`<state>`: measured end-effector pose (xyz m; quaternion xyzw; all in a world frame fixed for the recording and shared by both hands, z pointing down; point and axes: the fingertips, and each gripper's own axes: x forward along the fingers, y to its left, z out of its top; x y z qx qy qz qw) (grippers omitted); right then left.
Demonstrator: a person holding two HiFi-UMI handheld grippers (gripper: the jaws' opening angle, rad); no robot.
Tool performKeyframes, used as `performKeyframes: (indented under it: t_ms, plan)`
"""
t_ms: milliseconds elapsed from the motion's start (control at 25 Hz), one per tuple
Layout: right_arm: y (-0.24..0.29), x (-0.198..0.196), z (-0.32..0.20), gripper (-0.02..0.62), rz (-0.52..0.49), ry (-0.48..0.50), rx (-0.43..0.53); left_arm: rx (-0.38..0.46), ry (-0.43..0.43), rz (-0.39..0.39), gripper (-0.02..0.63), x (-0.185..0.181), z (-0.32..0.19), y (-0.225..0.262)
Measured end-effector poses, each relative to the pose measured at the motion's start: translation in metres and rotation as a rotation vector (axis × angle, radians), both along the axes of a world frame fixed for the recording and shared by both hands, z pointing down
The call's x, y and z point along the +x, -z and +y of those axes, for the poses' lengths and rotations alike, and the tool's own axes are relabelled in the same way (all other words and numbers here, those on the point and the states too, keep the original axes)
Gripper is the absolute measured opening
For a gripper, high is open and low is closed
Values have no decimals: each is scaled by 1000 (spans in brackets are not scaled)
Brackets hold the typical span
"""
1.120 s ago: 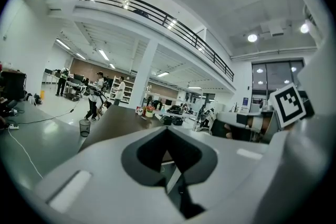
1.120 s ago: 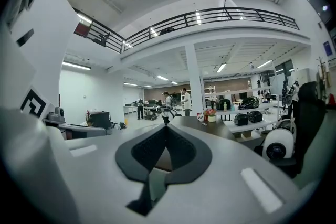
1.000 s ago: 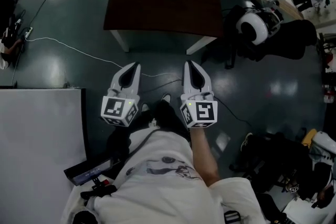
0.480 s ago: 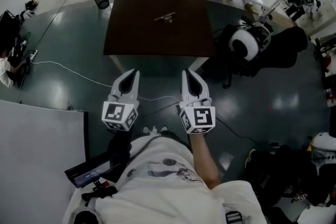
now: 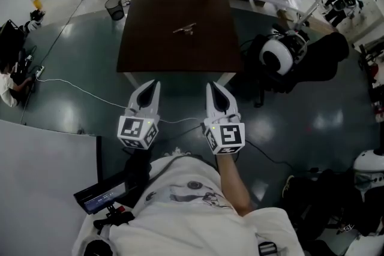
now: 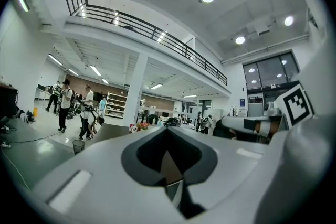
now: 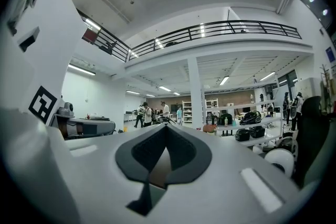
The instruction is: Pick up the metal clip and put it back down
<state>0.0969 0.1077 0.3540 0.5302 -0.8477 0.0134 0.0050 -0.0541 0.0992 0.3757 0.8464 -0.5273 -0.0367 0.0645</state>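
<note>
While held short of the table [image 5: 156, 39]: stage open to two readings. Either clip waiting to be lifted, or clip set back down. No next move safe to name from this alone.
Handling: best level and side by side, clear of the near table edge. Thin hard metal, so probably slippery under the pads.
Left gripper [image 5: 154, 86]: lower centre, fingers pressed together, nothing between.
Right gripper [image 5: 212, 87]: just beside it, likewise closed and empty.
Metal clip [image 5: 185, 29]: upper centre, lying on the dark tabletop, well apart from both grippers. Small, thin, silvery, too small for detail.
</note>
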Motion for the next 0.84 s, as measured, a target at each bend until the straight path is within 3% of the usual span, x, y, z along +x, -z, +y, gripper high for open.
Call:
performKeyframes:
  t_ms: [840]
  plan:
    - [-13, 7, 5, -2, -15, -20, -34, -15, -1, -5, -3, -1, 5, -6]
